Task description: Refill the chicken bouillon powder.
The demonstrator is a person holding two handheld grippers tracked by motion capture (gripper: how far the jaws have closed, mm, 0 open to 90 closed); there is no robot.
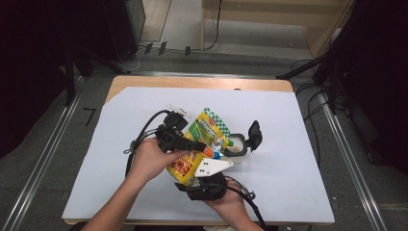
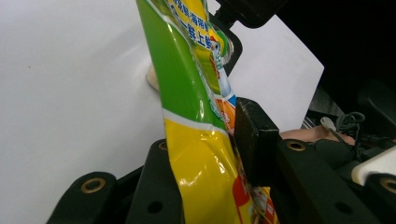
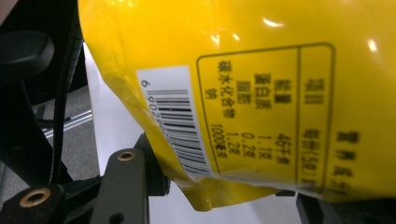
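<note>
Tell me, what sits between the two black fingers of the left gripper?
In the left gripper view, the yellow-and-green snack pouch stands between the left gripper's fingers, which press on it from both sides.

The middle of the table (image 1: 298, 192) is crowded: the pouch (image 1: 202, 139) stands up between both grippers, and just right of it a tape roll (image 1: 236, 146) lies in a black holder (image 1: 251, 137), blocking a pass from that side. A small white strip (image 1: 179, 110) lies just behind the left gripper (image 1: 195, 145). The right gripper (image 1: 202, 180) and its looped cable close off the near edge below the pouch. The left third, the far strip and the right third of the table lie open.
</note>
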